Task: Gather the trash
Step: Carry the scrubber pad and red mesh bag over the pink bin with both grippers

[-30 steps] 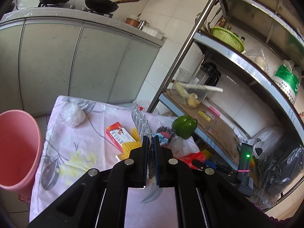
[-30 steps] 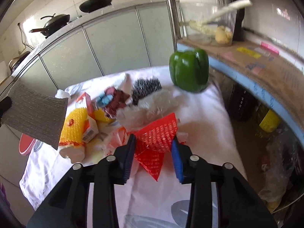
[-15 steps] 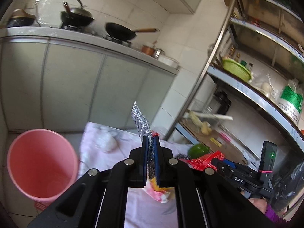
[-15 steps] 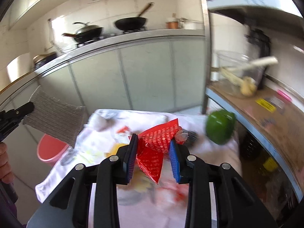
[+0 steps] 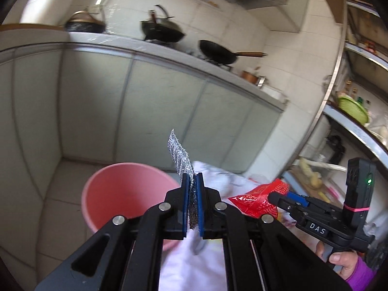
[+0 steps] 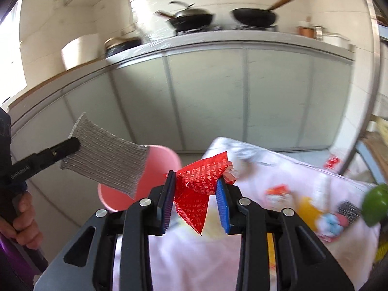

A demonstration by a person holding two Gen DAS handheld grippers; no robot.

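Plainly pinching, both tools.

Seen along the left gripper (image 5: pixel 193 177): blue pads pressed together on a silver woven-metal scouring sheet (image 5: pixel 178 151), gripped edge-on, with its free end sticking up and out toward 11 o'clock past the fingertips. Held in the air, touching nothing else. At 9 o'clock of those tips, lower down on the tiled floor, a round pink plastic bucket (image 5: pixel 121 194), mouth up, partly hidden behind the black fingers. At 3 o'clock, the right gripper (image 5: pixel 278 197), reaching in from the right edge with a crumpled red plastic wrapper with white print (image 5: pixel 257 200) at its tip. Wrapped round its handle at 4 o'clock, the right hand (image 5: pixel 339 262), purple cuff below.

Seen along the right gripper (image 6: pixel 196 178): jaws part-way apart yet pressing on the red wrapper (image 6: pixel 196 194) from both sides, one corner poking up toward 1 o'clock, another hanging toward 6. Lifted clear of the white floral tablecloth (image 6: pixel 266 169) spread below and to the right. At 10 o'clock, the scouring sheet (image 6: pixel 106 160) shown broadside in the left gripper (image 6: pixel 72 144), overlapping the bucket (image 6: pixel 160 160) behind it. Down at 8 o'clock, the left hand (image 6: pixel 21 220) round the handle. Far at 3 o'clock, blurred, a green bell pepper (image 6: pixel 374 205) beside small litter on the cloth.
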